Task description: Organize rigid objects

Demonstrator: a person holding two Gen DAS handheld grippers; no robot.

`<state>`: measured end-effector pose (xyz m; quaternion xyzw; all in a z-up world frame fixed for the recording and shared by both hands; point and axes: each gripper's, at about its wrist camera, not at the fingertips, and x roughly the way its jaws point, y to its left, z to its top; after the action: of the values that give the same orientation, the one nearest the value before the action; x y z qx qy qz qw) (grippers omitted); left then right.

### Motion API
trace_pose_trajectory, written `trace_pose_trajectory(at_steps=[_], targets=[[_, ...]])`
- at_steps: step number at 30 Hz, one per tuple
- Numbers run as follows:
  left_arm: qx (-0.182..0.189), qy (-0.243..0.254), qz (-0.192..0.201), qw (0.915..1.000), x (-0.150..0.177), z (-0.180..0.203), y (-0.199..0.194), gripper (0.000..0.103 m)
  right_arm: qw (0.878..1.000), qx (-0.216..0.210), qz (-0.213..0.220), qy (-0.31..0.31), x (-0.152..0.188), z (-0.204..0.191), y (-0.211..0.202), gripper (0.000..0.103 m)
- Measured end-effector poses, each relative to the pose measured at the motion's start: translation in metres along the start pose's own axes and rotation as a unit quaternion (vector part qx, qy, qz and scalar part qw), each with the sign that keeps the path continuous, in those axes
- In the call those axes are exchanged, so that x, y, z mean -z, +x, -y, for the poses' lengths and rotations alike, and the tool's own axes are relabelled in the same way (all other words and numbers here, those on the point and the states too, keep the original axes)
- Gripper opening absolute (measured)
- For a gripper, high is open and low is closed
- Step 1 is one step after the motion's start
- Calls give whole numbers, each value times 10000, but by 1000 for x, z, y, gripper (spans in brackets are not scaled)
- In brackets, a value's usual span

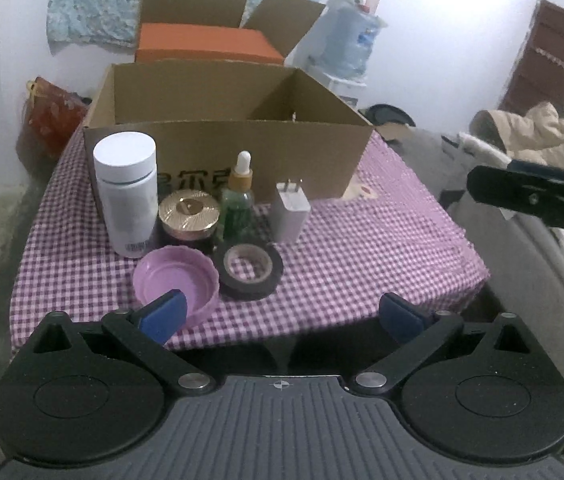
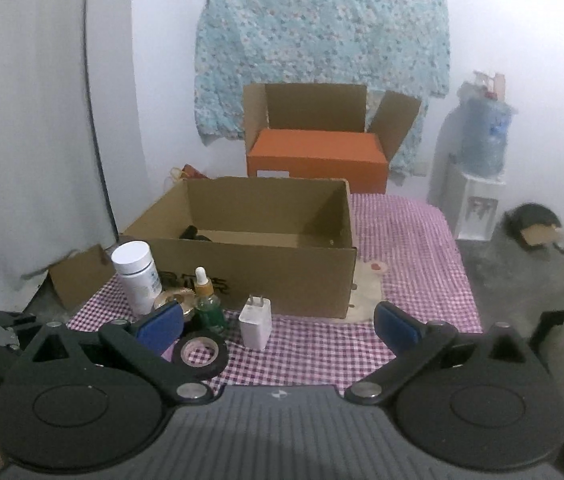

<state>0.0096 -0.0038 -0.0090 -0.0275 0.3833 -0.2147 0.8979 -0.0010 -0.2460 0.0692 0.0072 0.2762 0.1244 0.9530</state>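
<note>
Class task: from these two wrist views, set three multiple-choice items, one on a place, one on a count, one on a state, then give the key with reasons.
1. Where does the roll of black tape lie?
A. inside the open brown cardboard box
B. on the checked cloth before the box
C. on the floor

2. How many white-capped bottles stand there?
A. one
B. two
C. four

3. How is the left tool?
A. open, holding nothing
B. shut on the tape
C. shut on the white plug adapter

Key: B, the tape lies flat on the cloth; B, the tall white bottle and the green dropper bottle; A, its blue pads stand wide apart.
</note>
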Motion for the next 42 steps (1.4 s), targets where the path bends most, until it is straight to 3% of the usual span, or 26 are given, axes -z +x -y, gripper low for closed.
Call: trace_pose_trajectory(at_steps=[4,7,12,16,23,32,37,42], targets=[[53,65,16,10000,7,2,-1,103,9997,-112,223,-7,6,-1,-8,103],[345,-2,42,9994,12,0,-1,103,9986,-404,327,106,8,-2,-12,103],[793,-455,219,9956,20,-16,-4,103,9931,-999,198,583,10,1,-2,103],[834,-679,315,9937,19,-28,-6,103,9919,-1056,10,710,14,-5,10,103],[211,-141,612,9978,17,-26,-10,103,9866,-1244,-456,950,26,-10,39,102],[-530,413,476,9966,13,-26,13,103,9806,-1437,-774,1083,27,-19,71,88],[-608,526,370,9961,9,-28,28,102,9766,-1578,-936,1120,23,-22,86,81],[-700,635,265,9952,6,-32,40,102,9669,-1870,-1185,1267,20,-26,112,68]])
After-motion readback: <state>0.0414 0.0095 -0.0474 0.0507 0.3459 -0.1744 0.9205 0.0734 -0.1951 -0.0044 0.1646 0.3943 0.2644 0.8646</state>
